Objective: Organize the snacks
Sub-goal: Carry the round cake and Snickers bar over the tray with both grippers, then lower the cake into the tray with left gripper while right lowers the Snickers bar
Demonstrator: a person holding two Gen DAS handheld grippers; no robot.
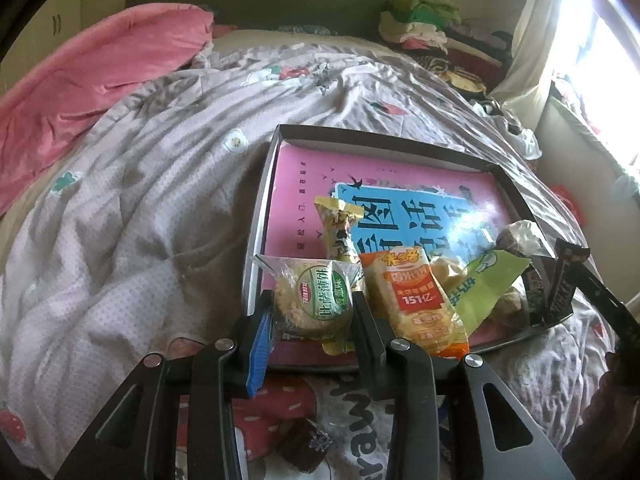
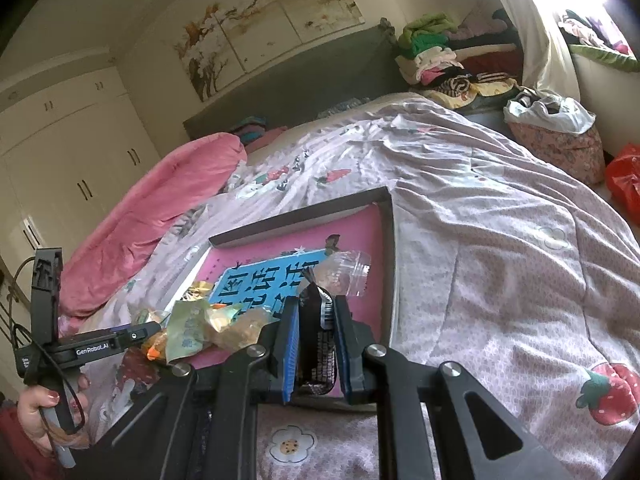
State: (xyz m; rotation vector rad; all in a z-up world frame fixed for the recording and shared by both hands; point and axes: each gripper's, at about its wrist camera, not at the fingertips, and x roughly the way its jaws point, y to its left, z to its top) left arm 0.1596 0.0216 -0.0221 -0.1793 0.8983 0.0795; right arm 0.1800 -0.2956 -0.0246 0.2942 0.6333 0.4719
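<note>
A shallow dark-rimmed box lies on the bed with a pink and blue book in its bottom. My left gripper is shut on a round biscuit pack with a green label, over the box's near edge. Beside it lie an orange rice-cracker pack, a yellow bar, a green packet and a clear pack. My right gripper is shut on a dark wrapped bar held upright over the box; the same bar shows at the box's right side.
A small brown wrapped snack lies on the patterned quilt below my left gripper. A pink blanket is heaped at the left. Folded clothes, a floral bag and a red bag sit beyond the bed's right side.
</note>
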